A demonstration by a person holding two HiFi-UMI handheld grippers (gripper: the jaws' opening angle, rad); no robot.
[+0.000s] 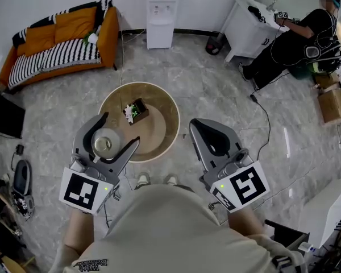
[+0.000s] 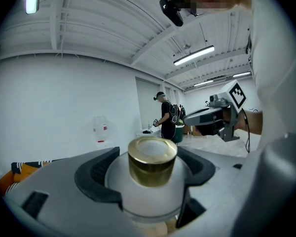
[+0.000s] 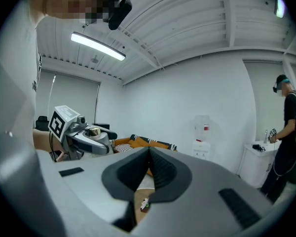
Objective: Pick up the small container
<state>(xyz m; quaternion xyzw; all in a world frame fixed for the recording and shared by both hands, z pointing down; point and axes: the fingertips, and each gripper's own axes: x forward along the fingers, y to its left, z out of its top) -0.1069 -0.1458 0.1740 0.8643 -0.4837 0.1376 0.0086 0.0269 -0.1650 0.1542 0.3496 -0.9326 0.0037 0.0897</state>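
Left gripper view: my left claw [image 2: 149,174] pinches the small container [image 2: 152,162], gold lid up, lower left over the round desk [image 1: 171,115]. Right claw [image 3: 149,154] is pressed together, empty. The pickup seems done; next, a steady hold.

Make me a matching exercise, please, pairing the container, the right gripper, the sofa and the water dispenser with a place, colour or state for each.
Things:
1. container
2. right gripper
3. sofa
4. dispenser

Descriptions:
a. white, standing by the wall
b. jaws together, nothing between them
c. orange, with striped cushions
d. clamped in the left gripper

Pairs: 1-d, 2-b, 3-c, 4-a
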